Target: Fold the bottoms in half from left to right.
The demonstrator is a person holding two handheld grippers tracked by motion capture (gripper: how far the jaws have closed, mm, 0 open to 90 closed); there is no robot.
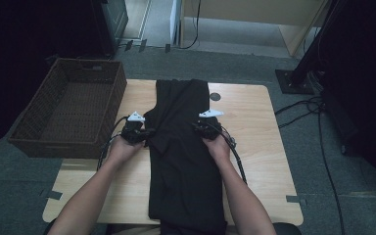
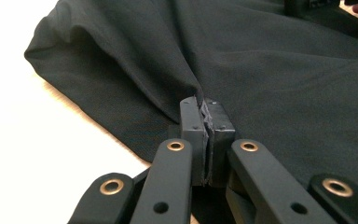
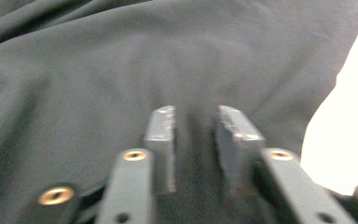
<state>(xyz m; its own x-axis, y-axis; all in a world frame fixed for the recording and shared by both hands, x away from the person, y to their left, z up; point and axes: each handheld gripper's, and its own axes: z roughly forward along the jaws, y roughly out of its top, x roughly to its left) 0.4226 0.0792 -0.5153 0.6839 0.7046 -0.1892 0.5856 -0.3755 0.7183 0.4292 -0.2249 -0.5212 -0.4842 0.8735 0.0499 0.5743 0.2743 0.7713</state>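
Observation:
A black garment lies lengthwise down the middle of the wooden table, its near end hanging over the front edge. My left gripper is at the garment's left edge. In the left gripper view this gripper is shut on a pinched fold of the black cloth. My right gripper is at the garment's right side, about level with the left one. In the blurred right gripper view its jaws stand a little apart, tips on the cloth, which runs into the gap.
A dark wicker basket stands at the table's left side, overhanging the edge. A small black round spot marks the tabletop behind the right gripper. Cables and a black stand base lie on the floor to the right.

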